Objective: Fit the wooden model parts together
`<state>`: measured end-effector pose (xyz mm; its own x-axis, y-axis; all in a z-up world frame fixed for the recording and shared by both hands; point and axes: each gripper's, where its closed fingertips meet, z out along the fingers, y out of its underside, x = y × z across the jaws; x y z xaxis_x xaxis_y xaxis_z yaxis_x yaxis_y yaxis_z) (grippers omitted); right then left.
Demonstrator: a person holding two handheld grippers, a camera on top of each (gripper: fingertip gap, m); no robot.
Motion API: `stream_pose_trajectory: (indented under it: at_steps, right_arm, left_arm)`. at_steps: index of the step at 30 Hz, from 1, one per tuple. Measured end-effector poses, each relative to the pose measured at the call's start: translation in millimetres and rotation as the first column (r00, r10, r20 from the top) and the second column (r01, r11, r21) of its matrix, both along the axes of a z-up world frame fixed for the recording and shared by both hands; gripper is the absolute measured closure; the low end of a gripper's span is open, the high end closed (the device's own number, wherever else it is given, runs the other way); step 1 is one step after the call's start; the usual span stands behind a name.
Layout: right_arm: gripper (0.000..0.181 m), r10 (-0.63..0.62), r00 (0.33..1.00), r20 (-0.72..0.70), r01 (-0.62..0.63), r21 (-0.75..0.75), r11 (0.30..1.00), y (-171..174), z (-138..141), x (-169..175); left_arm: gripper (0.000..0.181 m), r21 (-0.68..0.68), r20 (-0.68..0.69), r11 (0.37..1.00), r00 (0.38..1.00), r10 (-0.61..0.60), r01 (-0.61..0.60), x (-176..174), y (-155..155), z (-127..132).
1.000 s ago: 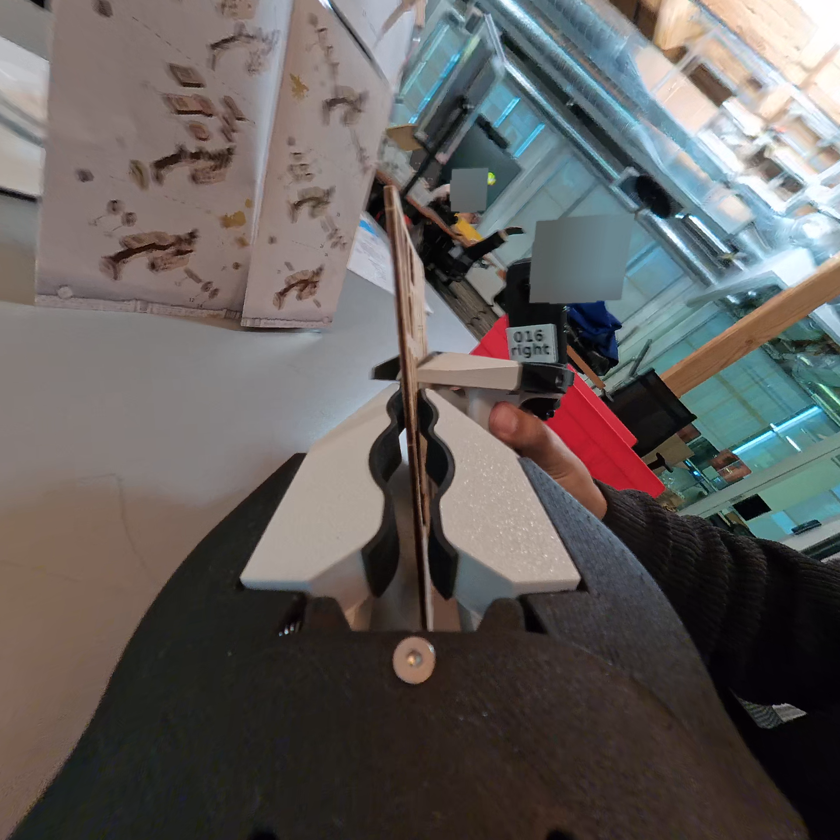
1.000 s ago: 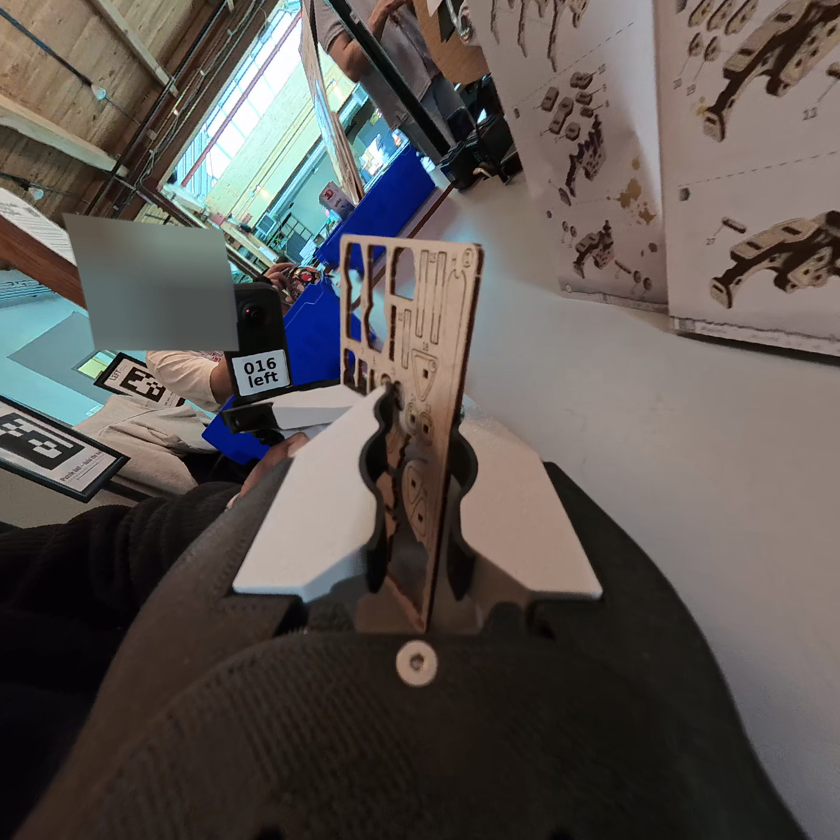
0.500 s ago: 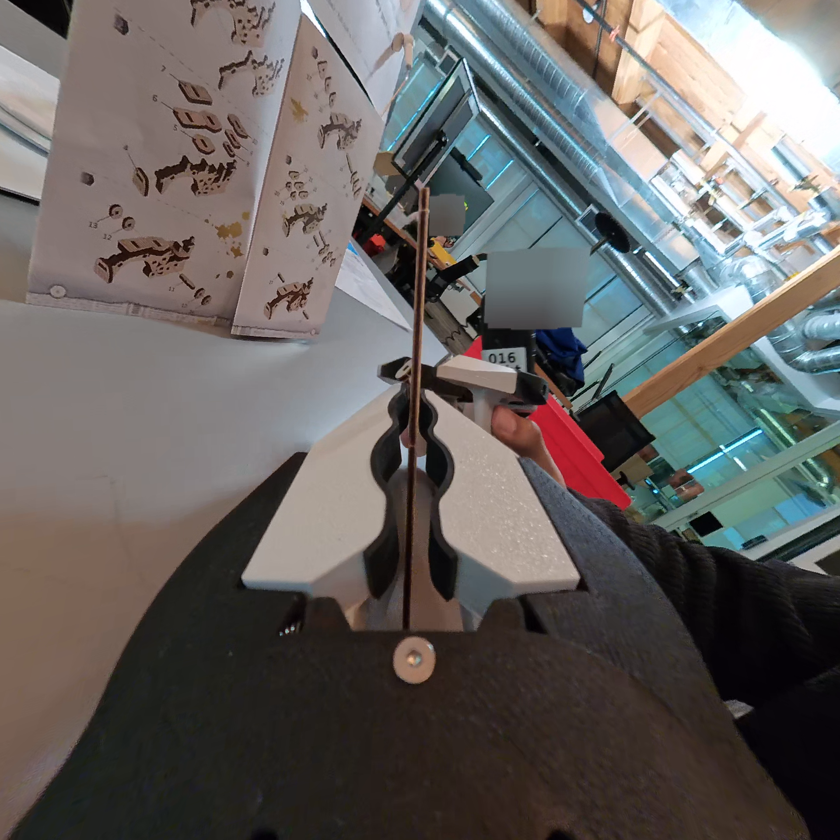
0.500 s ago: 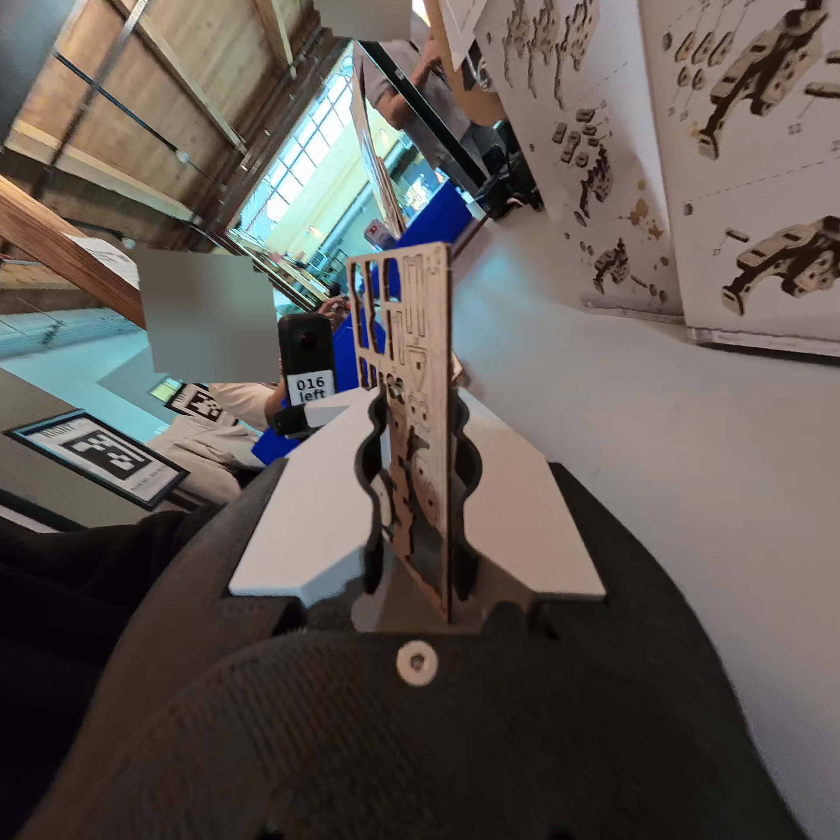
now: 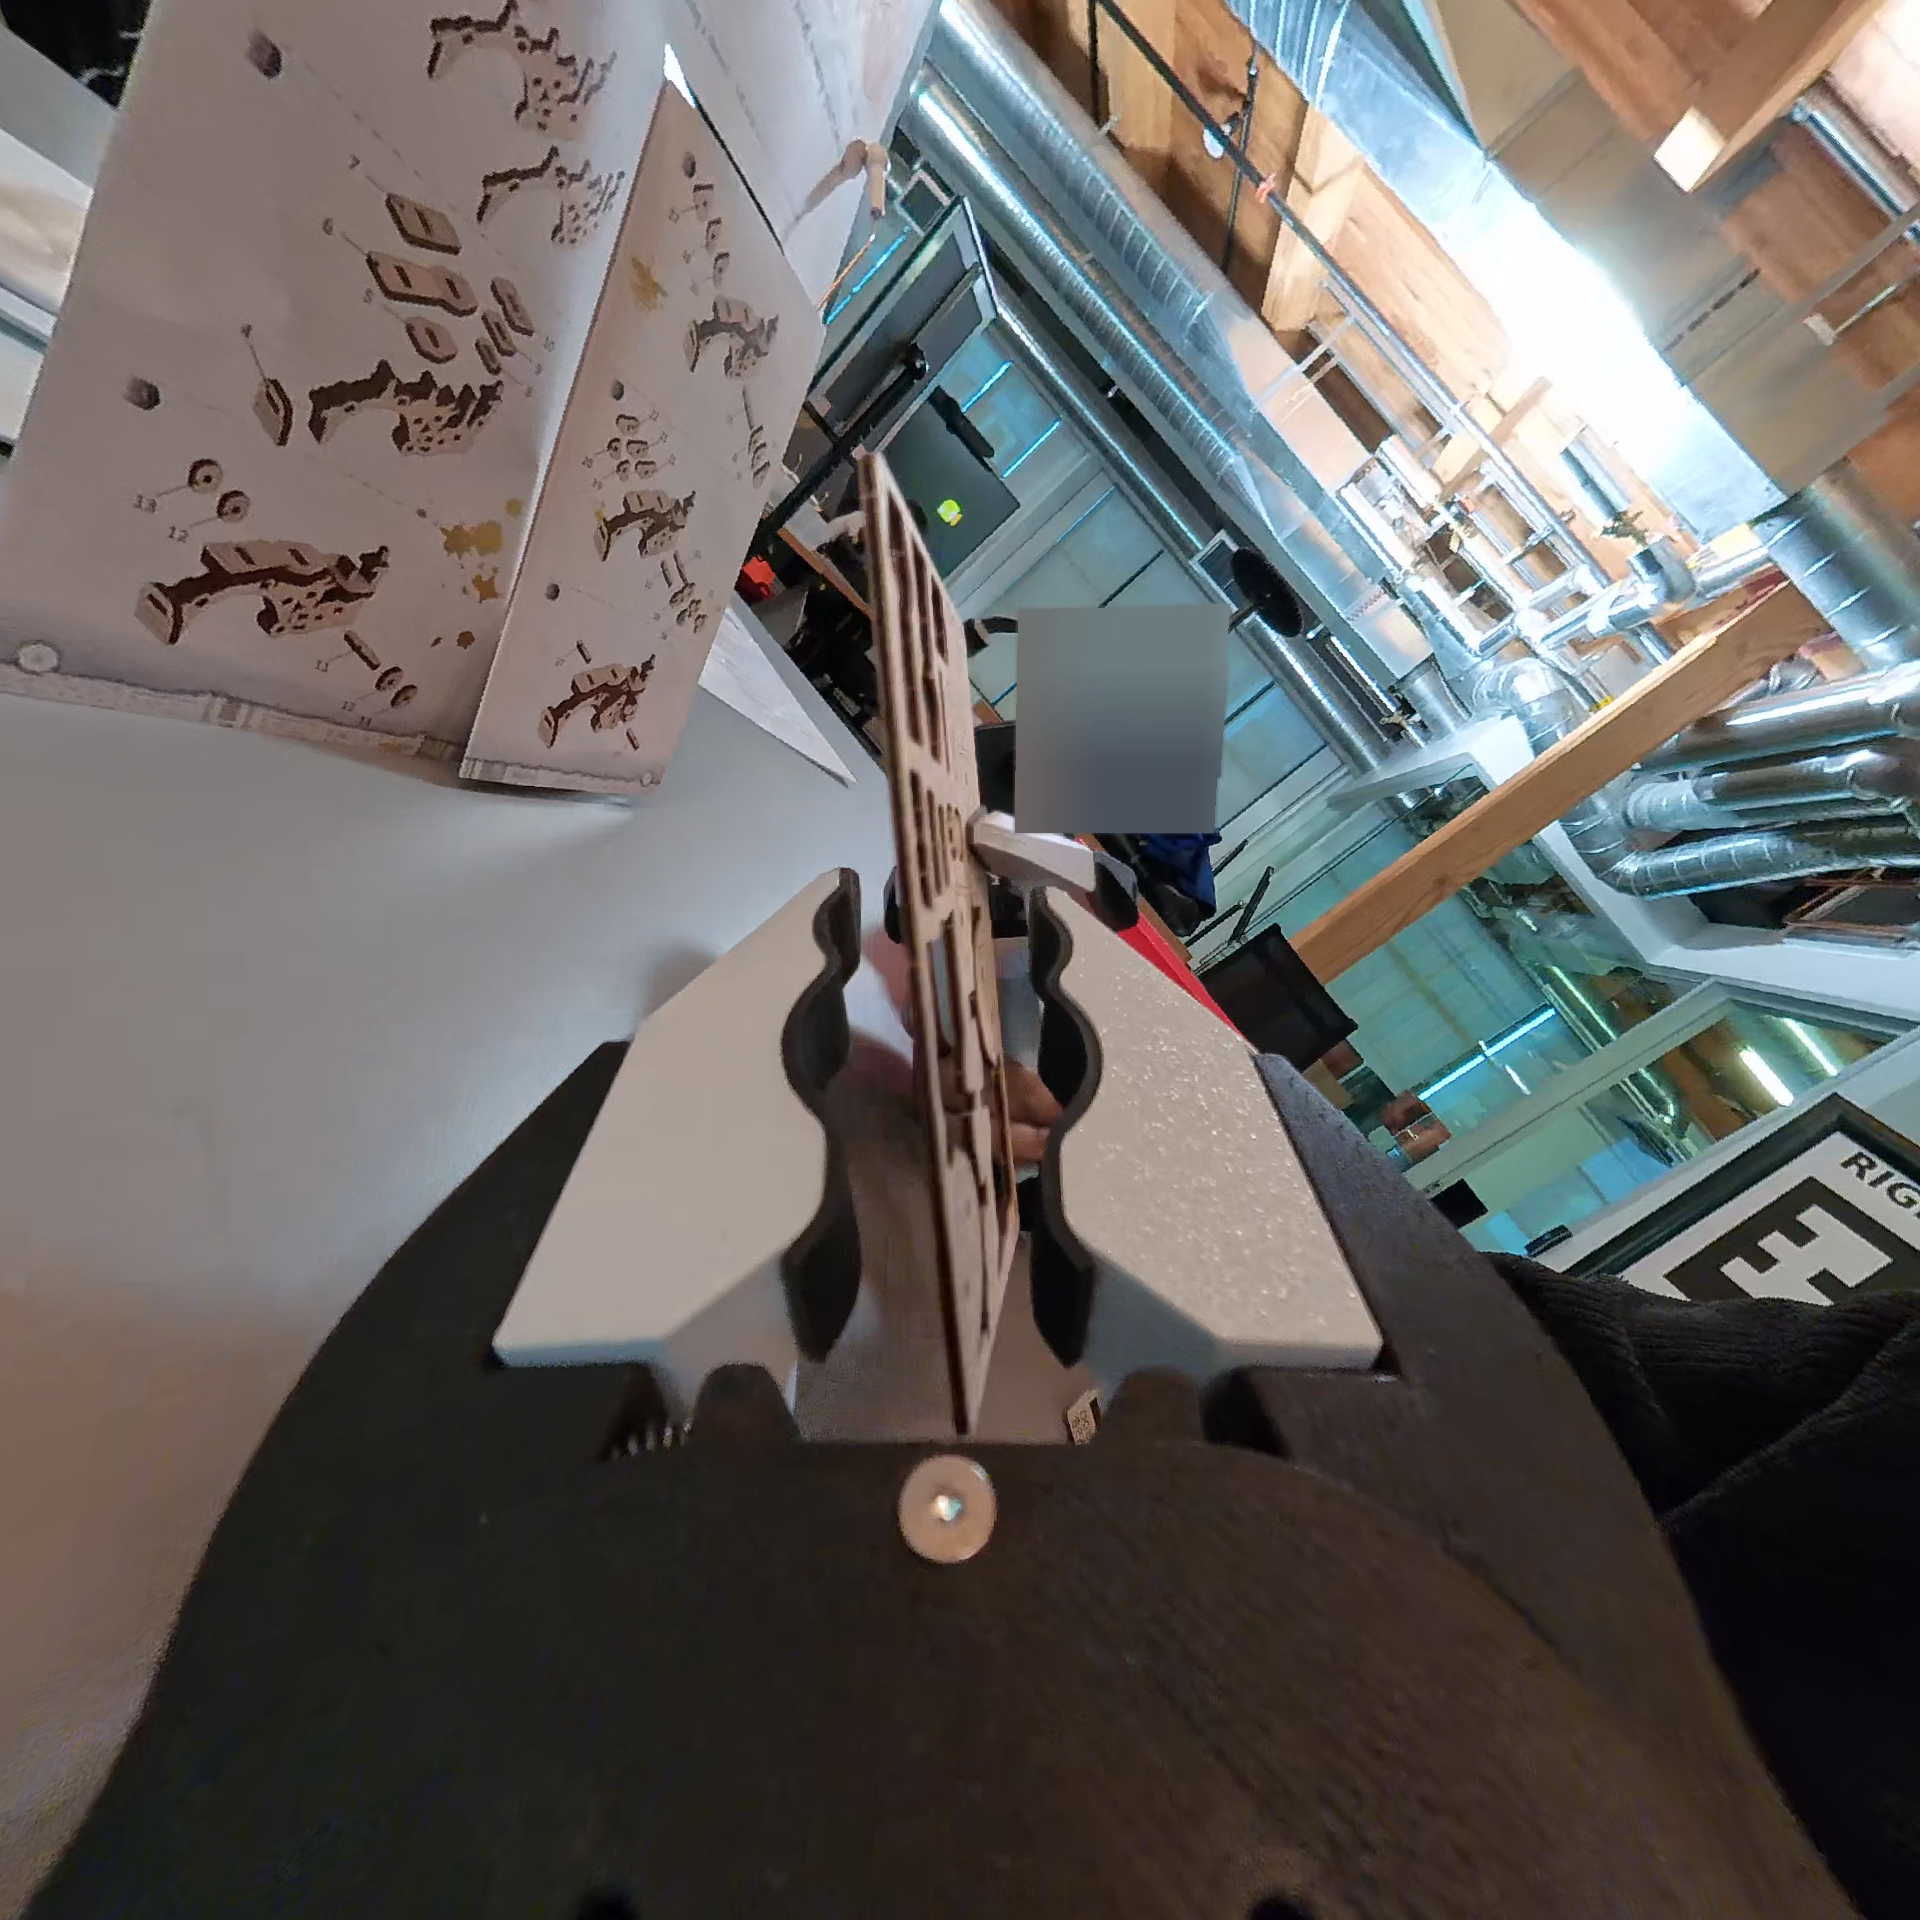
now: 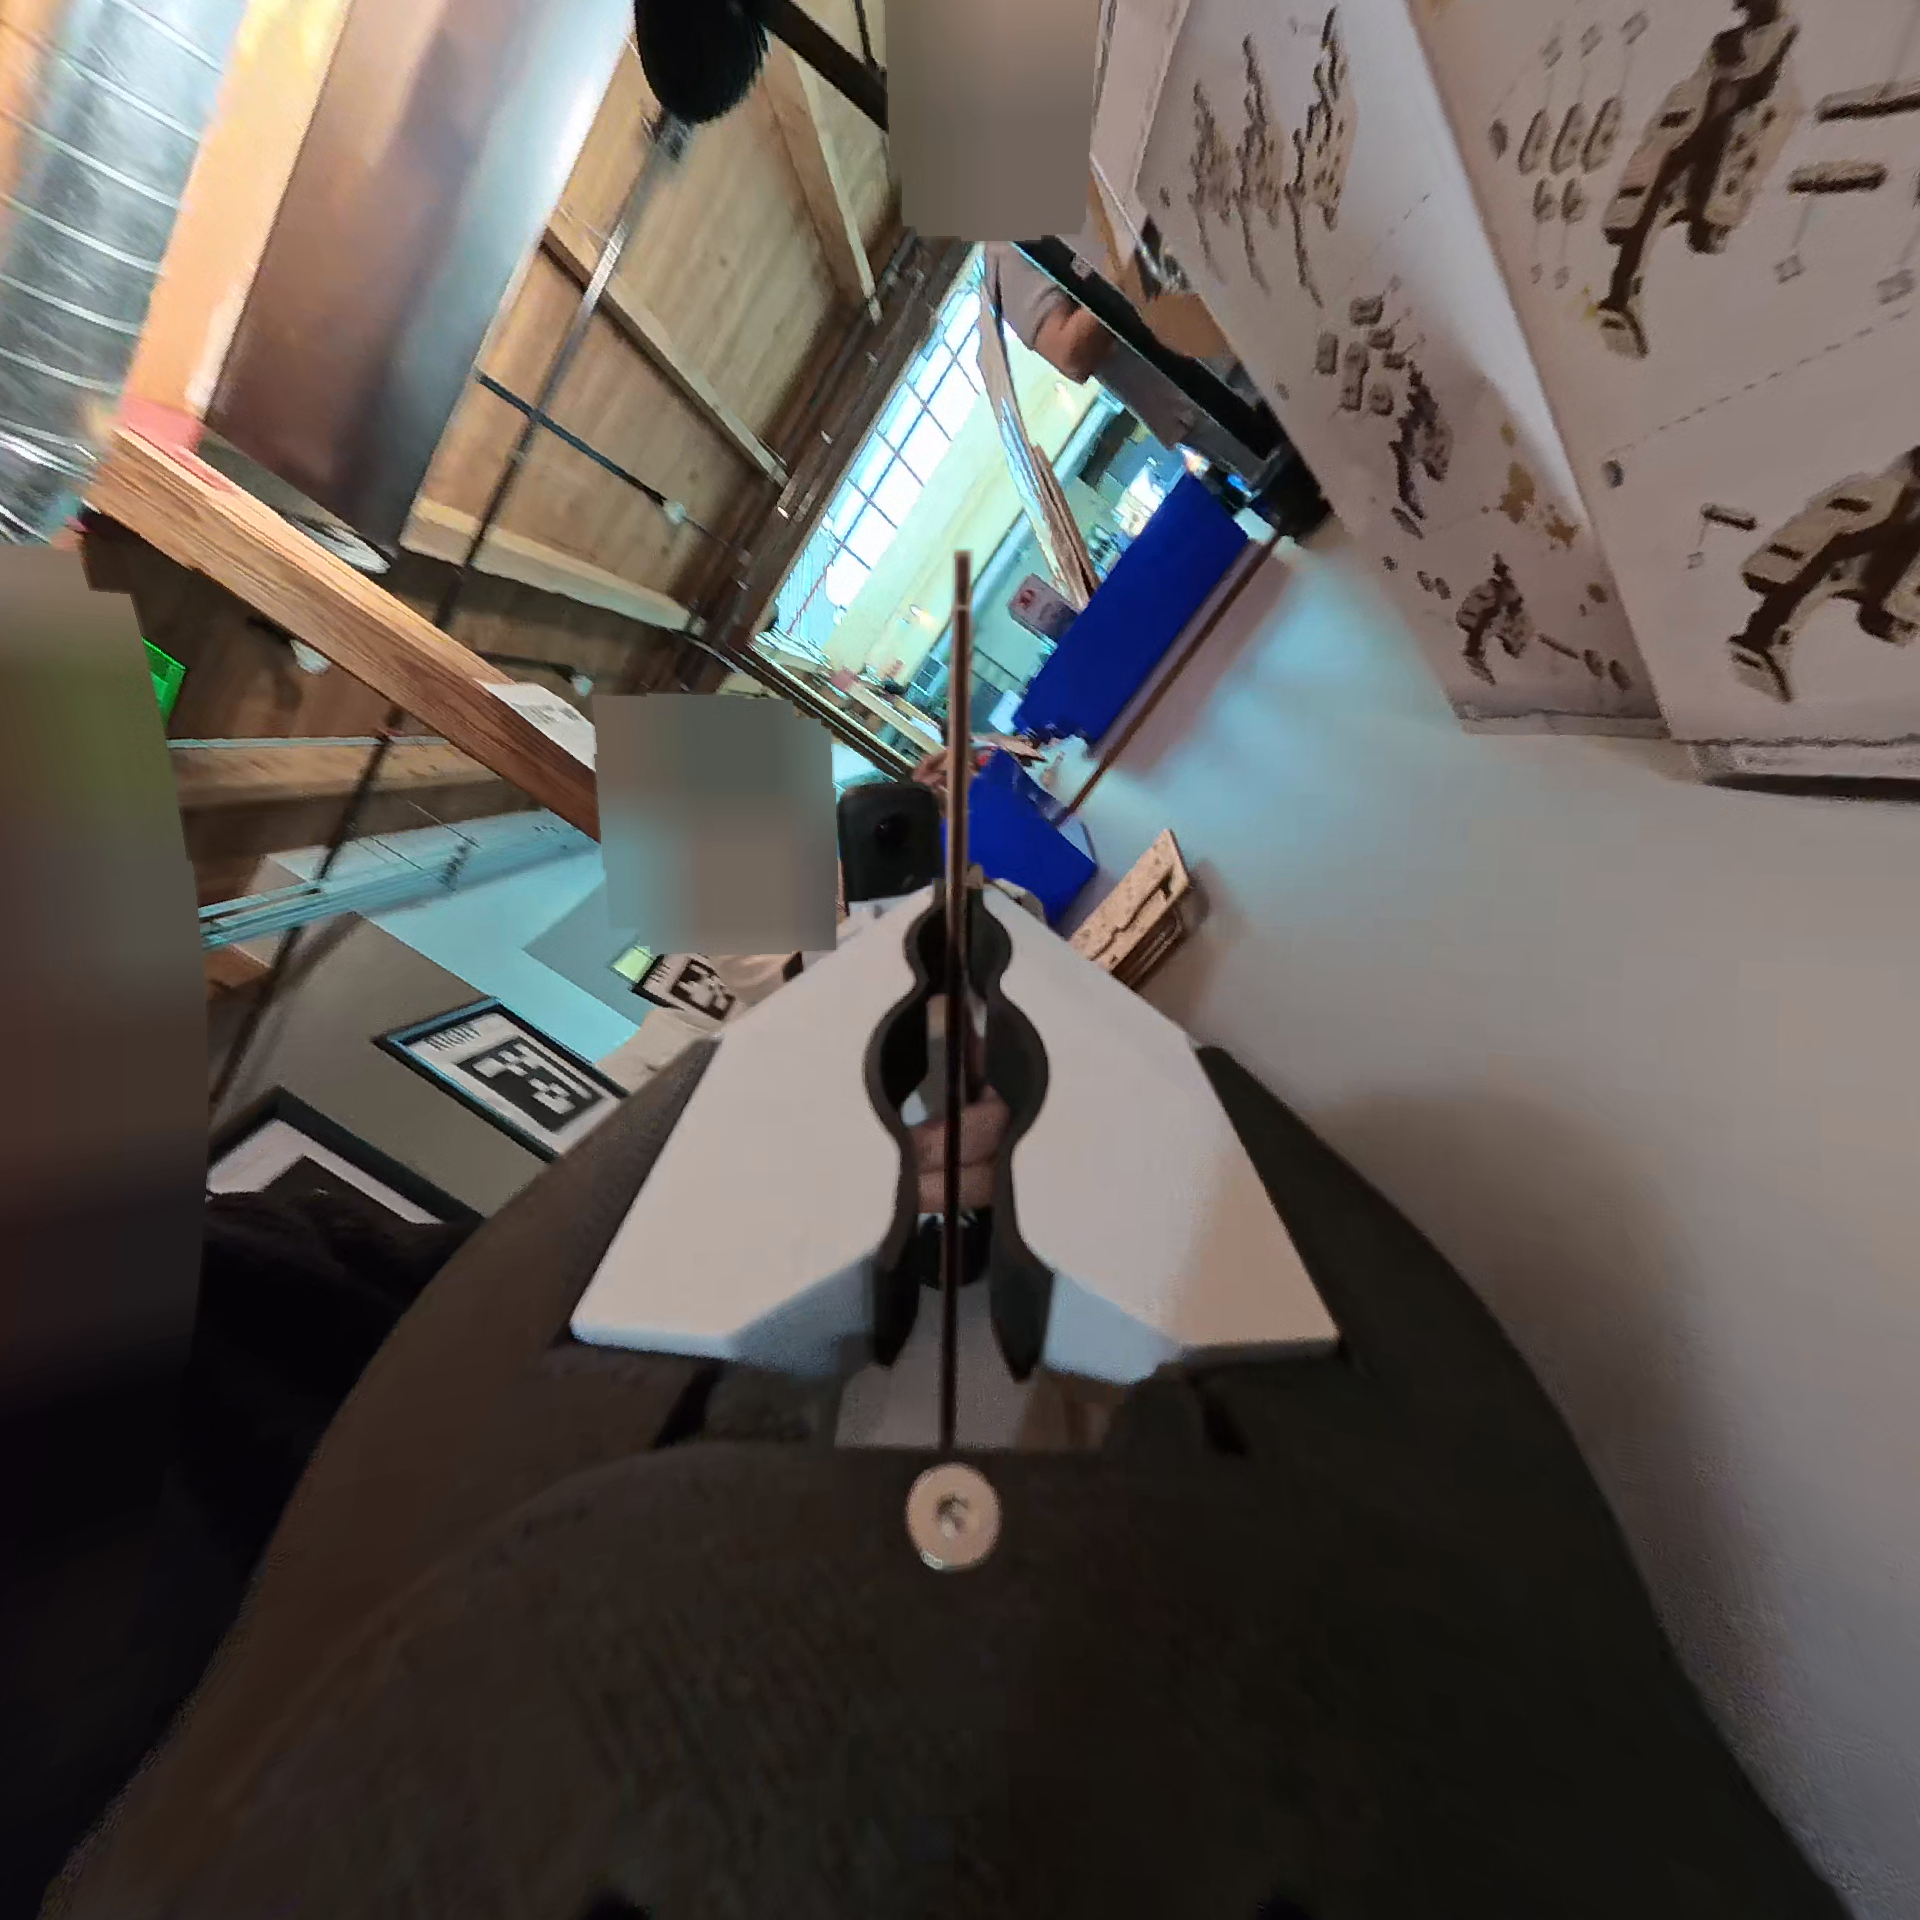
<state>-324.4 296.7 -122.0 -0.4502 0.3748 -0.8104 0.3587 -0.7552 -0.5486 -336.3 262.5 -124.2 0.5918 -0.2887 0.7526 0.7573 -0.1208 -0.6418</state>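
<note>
Left gripper (image 5: 945,1039) jaws apart, wood sheet (image 5: 951,977) loose between them. Right gripper (image 6: 954,935) clamps the sheet (image 6: 958,790) edge-on. Instruction pages (image 5: 343,416) stand beyond the sheet. Parts uncut from sheet; fitting not yet begun.

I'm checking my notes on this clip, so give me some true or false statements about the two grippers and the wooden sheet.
1. The left gripper is open, jaws apart on either side of the wooden sheet. True.
2. The right gripper is open and empty. False: it is shut on the sheet.
3. The sheet lies flat on the table. False: it is held up above it.
4. Printed instruction pages stand on the table. True.
</note>
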Motion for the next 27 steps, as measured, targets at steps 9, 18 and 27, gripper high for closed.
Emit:
stream_pose_trajectory:
  at_steps: [9,18,27]
  right_arm:
    - [0.179,0.030,0.997,-0.066,-0.041,-0.168,0.985,13.5,10.8,7.6]
    - [0.180,0.073,0.991,-0.114,-0.096,-0.209,0.973,12.1,17.1,12.1]
    - [0.181,0.106,0.989,-0.107,-0.125,-0.190,0.974,5.5,15.6,11.5]
  left_arm:
    - [0.150,0.025,0.075,0.999,0.997,0.029,-0.031,-11.3,-2.5,2.7]
    - [0.158,0.127,0.181,0.990,0.983,0.045,-0.069,-26.0,-11.6,14.5]
    - [0.158,-0.008,0.015,1.000,1.000,-0.010,0.010,-0.4,2.8,-1.9]
